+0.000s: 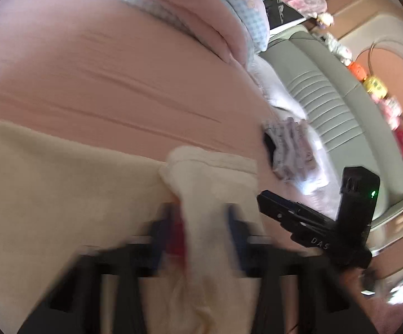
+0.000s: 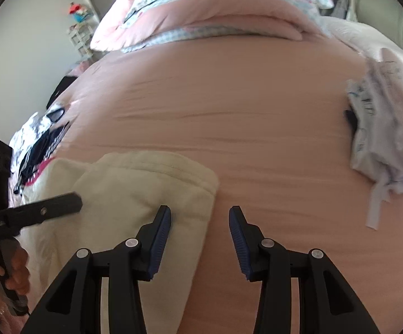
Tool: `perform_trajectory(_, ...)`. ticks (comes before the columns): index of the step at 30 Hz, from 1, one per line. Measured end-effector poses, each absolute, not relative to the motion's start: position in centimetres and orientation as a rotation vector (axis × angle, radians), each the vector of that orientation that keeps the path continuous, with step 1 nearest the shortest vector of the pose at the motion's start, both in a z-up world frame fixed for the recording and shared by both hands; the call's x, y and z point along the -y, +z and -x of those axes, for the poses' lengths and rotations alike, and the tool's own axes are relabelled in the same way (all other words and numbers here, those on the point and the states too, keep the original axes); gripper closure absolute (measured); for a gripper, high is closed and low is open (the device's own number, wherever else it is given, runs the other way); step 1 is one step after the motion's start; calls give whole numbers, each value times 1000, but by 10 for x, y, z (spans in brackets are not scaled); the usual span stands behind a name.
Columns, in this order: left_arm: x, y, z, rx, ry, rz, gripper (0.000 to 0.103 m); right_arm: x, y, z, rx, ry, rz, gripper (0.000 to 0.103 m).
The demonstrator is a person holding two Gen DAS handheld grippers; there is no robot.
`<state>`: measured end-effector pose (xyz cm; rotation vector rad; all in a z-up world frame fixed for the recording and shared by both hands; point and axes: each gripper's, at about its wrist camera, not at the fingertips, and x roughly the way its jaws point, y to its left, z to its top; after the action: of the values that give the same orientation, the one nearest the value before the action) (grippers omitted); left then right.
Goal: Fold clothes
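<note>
A cream garment (image 1: 48,194) lies on the pink bed sheet (image 1: 118,83). One bunched fold of it (image 1: 201,172) rises between the blurred fingers of my left gripper (image 1: 201,217), which is shut on that fold. In the right wrist view the same cream garment (image 2: 134,183) lies at lower left, and the left gripper's black body (image 2: 34,211) reaches over it, held by a hand (image 2: 15,272). My right gripper (image 2: 200,214) stands open just above the bed. Its left finger is over the garment's edge and its right finger over bare sheet (image 2: 229,111). Its black body (image 1: 326,222) shows in the left wrist view.
A folded pink and blue quilt (image 2: 201,14) lies across the far end of the bed. A heap of white patterned clothes (image 2: 382,139) sits at the right, and a dark and white pile (image 2: 40,144) at the left edge. A grey padded headboard (image 1: 326,89) carries small toys (image 1: 373,83).
</note>
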<state>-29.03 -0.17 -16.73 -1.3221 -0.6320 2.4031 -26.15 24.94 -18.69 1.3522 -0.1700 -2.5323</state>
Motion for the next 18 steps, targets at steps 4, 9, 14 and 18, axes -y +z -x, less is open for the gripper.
perform_trajectory(4,-3,-156,267,551,2477,1315,96,-242,-192,260,163,-2491,-1323,60)
perform_trajectory(9,-3,-148,264,309,2663,1405,95,-240,-192,258,139,-2486,-1300,60)
perform_trajectory(14,-9,-125,277,479,2513,1228,95,-245,-191,255,191,-2525,-1289,60)
perform_trajectory(18,-56,-138,303,298,2367,1274,95,-239,-194,257,155,-2490,-1299,60)
